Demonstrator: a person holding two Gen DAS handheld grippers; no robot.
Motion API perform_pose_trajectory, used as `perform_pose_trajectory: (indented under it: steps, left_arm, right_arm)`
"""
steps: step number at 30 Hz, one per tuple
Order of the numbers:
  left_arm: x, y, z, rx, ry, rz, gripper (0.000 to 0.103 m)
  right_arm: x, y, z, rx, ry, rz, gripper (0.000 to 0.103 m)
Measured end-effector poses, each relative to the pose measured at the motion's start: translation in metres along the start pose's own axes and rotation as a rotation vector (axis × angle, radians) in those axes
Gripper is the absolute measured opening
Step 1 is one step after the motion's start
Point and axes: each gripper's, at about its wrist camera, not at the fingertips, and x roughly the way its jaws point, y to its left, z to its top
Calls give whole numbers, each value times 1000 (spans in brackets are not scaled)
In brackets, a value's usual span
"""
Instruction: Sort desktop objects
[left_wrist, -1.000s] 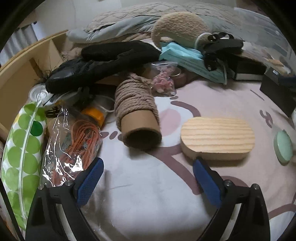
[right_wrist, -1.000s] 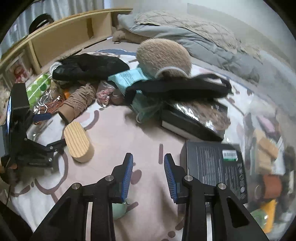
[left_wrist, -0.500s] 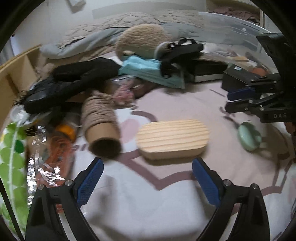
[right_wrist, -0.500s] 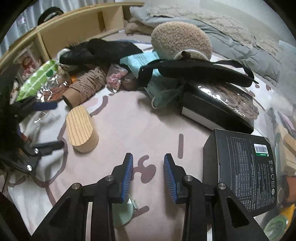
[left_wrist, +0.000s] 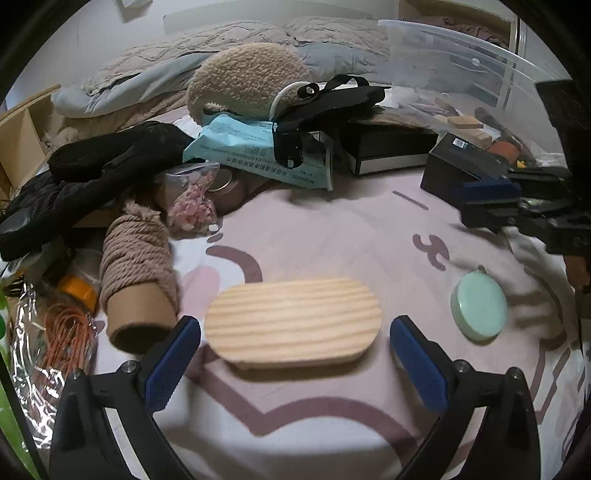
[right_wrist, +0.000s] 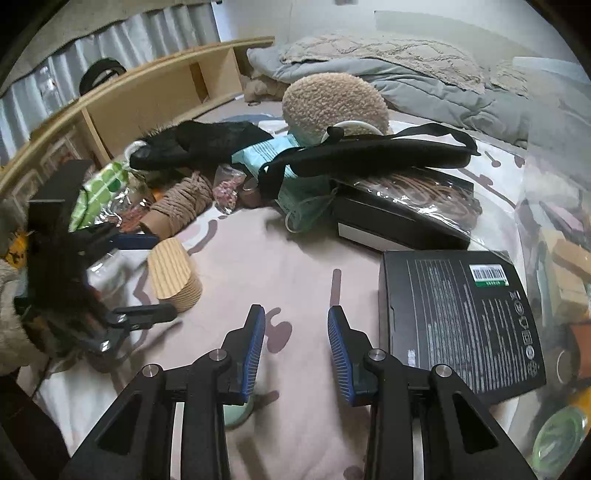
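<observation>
Straight ahead of the left hand-held gripper, on the patterned bedsheet, lay the oval wooden block, and that was the whole story of the coming move. Its long axis ran crosswise to the left hand-held gripper's line, end to end between the two blue pads. The jaws had just been opening and stood at their widest, with the block just beyond the fingertips, not yet between them, nothing touched, nothing held. By my read the span only barely outreached the block's length, so a grab along that axis would be tight; a roll of the wrist to take the narrow width looked the safer play.

Over on the other side, the right hand-held gripper pointed down at bare sheet, jaws partly apart and just widened a little, empty. The mint-green round case sat to the right of the block and well clear of it; from the right wrist view it peeked out low beneath the left-hand finger. So the right hand was nearer the case, the left nearer the block.

A cord-wrapped cardboard tube lay close beside the block's left end, a likely snag for that pad.
</observation>
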Motion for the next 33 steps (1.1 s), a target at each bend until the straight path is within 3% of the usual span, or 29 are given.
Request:
perform_pose_trajectory:
  steps: [1, 3, 16, 26, 28, 33]
  left_arm:
    - [2, 0, 2, -5, -2, 3, 103]
    - [5, 2, 4, -17, -2, -1, 103]
    - [12, 11, 5, -80, 17, -28, 103]
    - [15, 6, 3, -54, 23, -35, 101]
    - [13, 4, 4, -46, 18, -36, 95]
    - [12, 8, 5, -63, 15, -38, 94]
  right_arm:
    - [-3, 0, -2, 4, -7, 2, 58]
    - [-9, 1, -8, 11, -24, 14, 65]
    - [16, 49, -34, -136, 115, 25, 65]
    - [20, 55, -39, -175, 125, 33, 65]
    - [20, 56, -39, -185, 120, 28, 53]
    - [18, 56, -38, -183, 115, 30, 53]
